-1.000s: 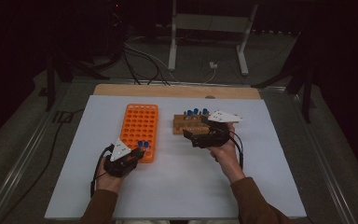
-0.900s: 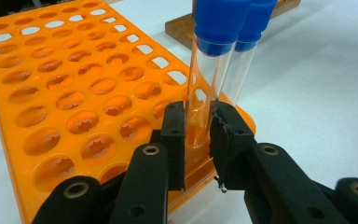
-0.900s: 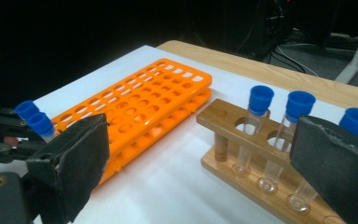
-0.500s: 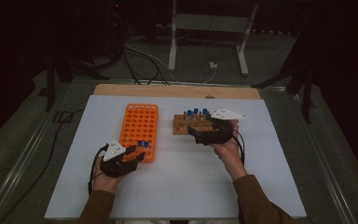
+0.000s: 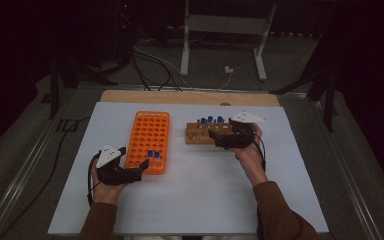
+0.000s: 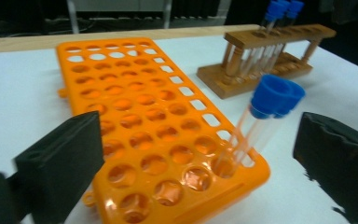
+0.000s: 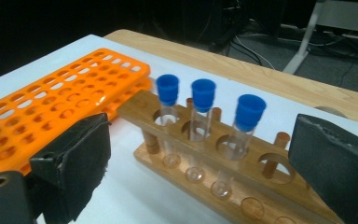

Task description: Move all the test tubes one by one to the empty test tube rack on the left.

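Tubes point(image 6: 261, 122) stand in the orange rack point(image 5: 148, 141); left gripper point(image 5: 139, 169), jaws just opened wide, holds nothing; right gripper point(image 5: 215, 138) gapes empty at the wooden rack point(image 7: 223, 161).

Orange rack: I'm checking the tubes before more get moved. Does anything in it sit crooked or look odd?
Slightly. The two blue-capped tubes at the orange rack's near corner lean instead of standing straight. The three tubes in the wooden rack stand upright. Nothing spilled or broken.

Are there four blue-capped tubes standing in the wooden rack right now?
No, the right gripper view shows three blue-capped tubes in the wooden rack.
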`<state>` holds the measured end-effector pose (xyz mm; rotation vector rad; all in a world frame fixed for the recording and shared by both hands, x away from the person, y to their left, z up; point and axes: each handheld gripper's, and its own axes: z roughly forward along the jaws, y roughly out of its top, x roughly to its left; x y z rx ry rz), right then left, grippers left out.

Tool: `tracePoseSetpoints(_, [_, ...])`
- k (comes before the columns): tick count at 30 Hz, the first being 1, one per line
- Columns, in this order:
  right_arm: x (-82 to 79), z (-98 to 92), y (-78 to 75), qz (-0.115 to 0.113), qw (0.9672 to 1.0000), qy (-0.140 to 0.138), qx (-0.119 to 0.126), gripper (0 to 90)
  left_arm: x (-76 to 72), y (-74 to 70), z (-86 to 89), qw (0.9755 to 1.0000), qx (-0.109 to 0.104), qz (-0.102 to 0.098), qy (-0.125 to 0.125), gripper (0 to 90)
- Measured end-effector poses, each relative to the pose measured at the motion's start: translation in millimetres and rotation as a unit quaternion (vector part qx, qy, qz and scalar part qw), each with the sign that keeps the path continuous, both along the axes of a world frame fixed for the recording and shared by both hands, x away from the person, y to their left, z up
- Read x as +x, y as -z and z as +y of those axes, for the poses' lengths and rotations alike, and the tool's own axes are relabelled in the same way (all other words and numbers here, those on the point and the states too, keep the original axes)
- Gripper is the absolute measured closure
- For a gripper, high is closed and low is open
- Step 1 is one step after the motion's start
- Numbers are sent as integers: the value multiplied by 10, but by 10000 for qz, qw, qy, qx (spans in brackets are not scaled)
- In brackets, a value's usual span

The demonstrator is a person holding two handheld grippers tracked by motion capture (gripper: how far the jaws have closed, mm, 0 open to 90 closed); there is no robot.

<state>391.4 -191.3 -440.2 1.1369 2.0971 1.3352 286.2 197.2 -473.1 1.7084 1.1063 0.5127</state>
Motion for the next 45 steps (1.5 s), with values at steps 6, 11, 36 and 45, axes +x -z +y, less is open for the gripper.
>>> tracePoseSetpoints(6, [106, -30, -25, 20, 9999, 74, -79, 78, -6, -16, 34, 9999, -18, -67, -97, 6])
tracePoseSetpoints(11, [194, -61, 42, 159, 9996, 196, -85, 153, 0, -7, 26, 10000, -24, -36, -86, 6])
tracePoseSetpoints(36, [284, 27, 268, 37, 9989, 396, -245, 751, 6, 11, 27, 10000, -38, 10, -67, 7])
tracePoseSetpoints(45, [242, 70, 298, -78, 9992, 334, -222, 758, 3, 11, 25, 10000, -43, 16, -75, 7])
